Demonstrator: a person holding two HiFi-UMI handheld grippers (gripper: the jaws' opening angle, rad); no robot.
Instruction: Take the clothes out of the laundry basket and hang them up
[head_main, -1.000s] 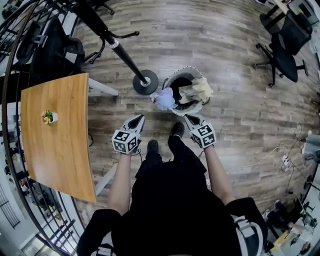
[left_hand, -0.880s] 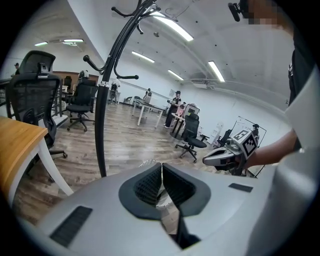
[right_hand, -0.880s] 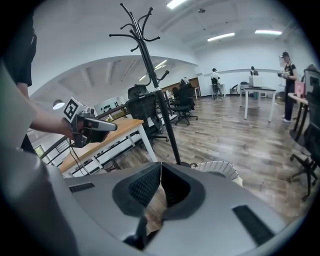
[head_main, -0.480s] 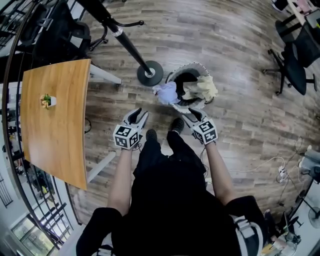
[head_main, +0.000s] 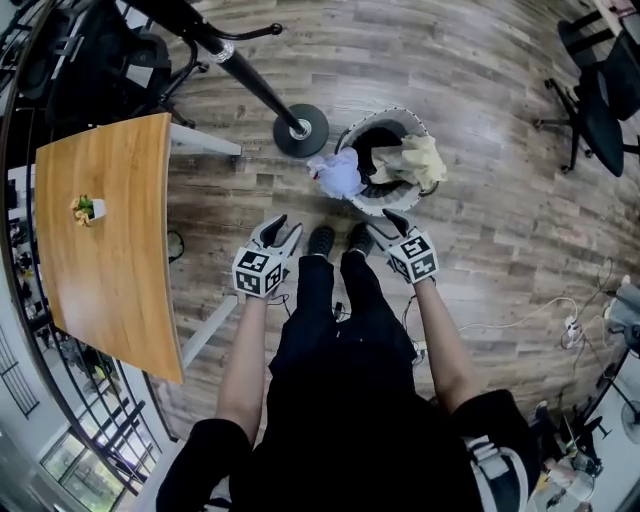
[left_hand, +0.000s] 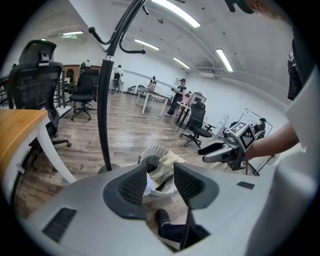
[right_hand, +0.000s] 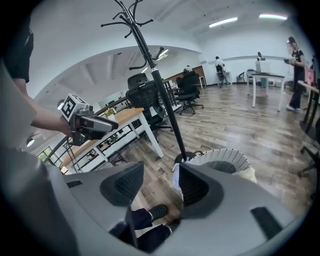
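A person stands over a laundry basket (head_main: 400, 117) on a wood floor, holding a gripper in each hand, both angled down toward it. The left gripper (head_main: 283, 228) has its jaws partly apart, having just been opening, and nothing is between them. The basket lies just ahead of it and a little to its right. A coat stand (head_main: 300, 130) rises just beyond this gripper, beside the basket. The piece nearest the left gripper is a pale lavender garment (head_main: 338, 175), bunched over the basket's near rim. It is probably light, limp and easily crushed, so a pinch on any raised ridge should hold. The heap lying over the rim looks the handiest place to take it, though it may unfurl and trail as it lifts. Further right, ahead of the right gripper, a cream garment (head_main: 415, 160) droops over the rim. It seems a thicker, soft cloth, perhaps a little heavier, and best taken at its upper fold. The basket is round and pale, with ribbed walls and a dark inside; what else lies within cannot be told. The right gripper (head_main: 385, 222) has its jaws wide apart, also just opened, and is empty. Its tips are near the basket's closest edge. Neither gripper touches cloth.
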